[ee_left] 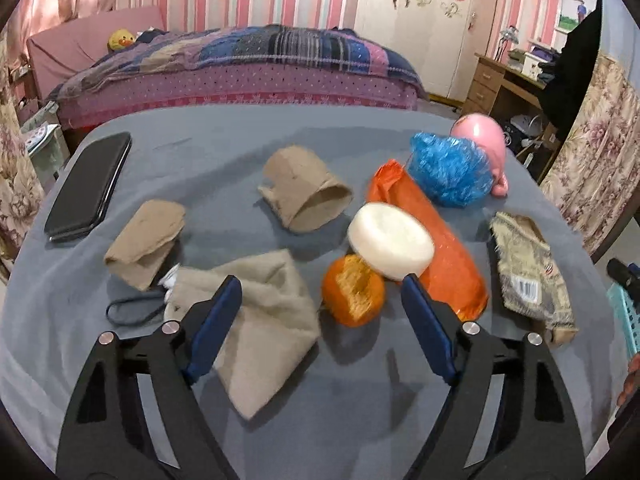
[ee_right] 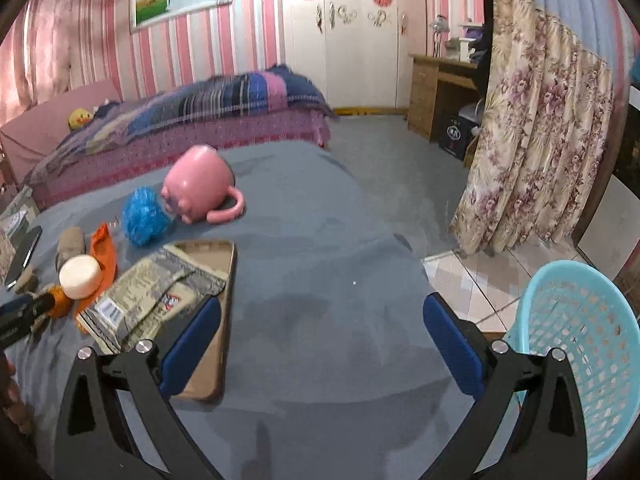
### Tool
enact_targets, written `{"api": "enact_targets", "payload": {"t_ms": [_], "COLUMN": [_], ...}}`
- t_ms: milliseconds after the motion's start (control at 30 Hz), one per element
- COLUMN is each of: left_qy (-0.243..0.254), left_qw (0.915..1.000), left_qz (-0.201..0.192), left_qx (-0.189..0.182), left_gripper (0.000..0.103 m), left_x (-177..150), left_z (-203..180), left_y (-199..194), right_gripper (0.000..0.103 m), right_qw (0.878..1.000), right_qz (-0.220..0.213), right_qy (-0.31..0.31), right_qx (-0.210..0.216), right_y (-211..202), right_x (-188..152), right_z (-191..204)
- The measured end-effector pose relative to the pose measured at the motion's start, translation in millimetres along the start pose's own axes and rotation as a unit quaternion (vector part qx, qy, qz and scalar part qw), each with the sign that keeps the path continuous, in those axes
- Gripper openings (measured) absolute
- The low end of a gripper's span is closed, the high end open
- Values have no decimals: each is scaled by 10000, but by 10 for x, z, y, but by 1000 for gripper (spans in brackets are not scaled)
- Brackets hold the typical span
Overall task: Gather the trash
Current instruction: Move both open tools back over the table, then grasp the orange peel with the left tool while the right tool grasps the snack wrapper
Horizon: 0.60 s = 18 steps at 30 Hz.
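On the grey-blue cloth table (ee_left: 340, 400) lie two torn cardboard tubes (ee_left: 308, 196) (ee_left: 144, 240), a bitten orange (ee_left: 354, 294), an orange plastic wrapper (ee_left: 444, 252), a crumpled snack bag (ee_left: 528, 272) and a beige cloth (ee_left: 264, 320). My left gripper (ee_left: 322, 296) is open just above the table, with the orange between its fingertips. My right gripper (ee_right: 320, 312) is open and empty over bare cloth, right of the snack bag (ee_right: 144, 300). A light blue trash basket (ee_right: 580, 360) stands on the floor at the right.
A white soap bar (ee_left: 390, 246), a blue mesh sponge (ee_left: 452, 168), a pink pig bank (ee_right: 200, 184), a black phone (ee_left: 90, 186) and a hair tie (ee_left: 132, 310) also lie on the table. A tan phone (ee_right: 212, 308) lies under the snack bag. A bed (ee_left: 240, 68) stands behind.
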<state>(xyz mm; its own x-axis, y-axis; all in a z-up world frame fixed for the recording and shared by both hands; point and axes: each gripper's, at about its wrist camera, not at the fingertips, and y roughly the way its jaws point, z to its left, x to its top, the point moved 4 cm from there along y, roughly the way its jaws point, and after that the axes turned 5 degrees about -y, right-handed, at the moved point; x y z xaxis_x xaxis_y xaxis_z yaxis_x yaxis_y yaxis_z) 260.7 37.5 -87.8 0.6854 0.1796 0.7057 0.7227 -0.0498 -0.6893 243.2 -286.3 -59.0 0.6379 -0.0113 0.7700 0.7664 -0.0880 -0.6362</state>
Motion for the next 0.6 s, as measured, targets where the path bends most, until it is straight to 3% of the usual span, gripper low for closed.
{"api": "enact_targets", "payload": {"t_ms": [133, 267, 367, 500, 600], "left_qy": [251, 472, 270, 98, 132], "left_qw": [9996, 9986, 9987, 9984, 9983], "left_qz": [-26, 187, 414, 439, 465], "left_qx": [-138, -121, -135, -352, -332], "left_gripper": [70, 59, 50, 32, 28], "left_x": [-13, -59, -62, -38, -21], "left_z": [-141, -229, -138, -80, -78], "left_y": [6, 122, 204, 191, 128], "right_gripper": [99, 99, 99, 99, 99], "right_qw": [9999, 9999, 9998, 9995, 9986], "right_qz": [-117, -107, -82, -108, -123], "right_qy": [-62, -59, -21, -124, -286], "right_qx": [-66, 23, 159, 285, 423], "right_y": [-40, -23, -8, -20, -22], "right_x": [28, 15, 4, 12, 17], "right_z": [31, 49, 64, 137, 286]}}
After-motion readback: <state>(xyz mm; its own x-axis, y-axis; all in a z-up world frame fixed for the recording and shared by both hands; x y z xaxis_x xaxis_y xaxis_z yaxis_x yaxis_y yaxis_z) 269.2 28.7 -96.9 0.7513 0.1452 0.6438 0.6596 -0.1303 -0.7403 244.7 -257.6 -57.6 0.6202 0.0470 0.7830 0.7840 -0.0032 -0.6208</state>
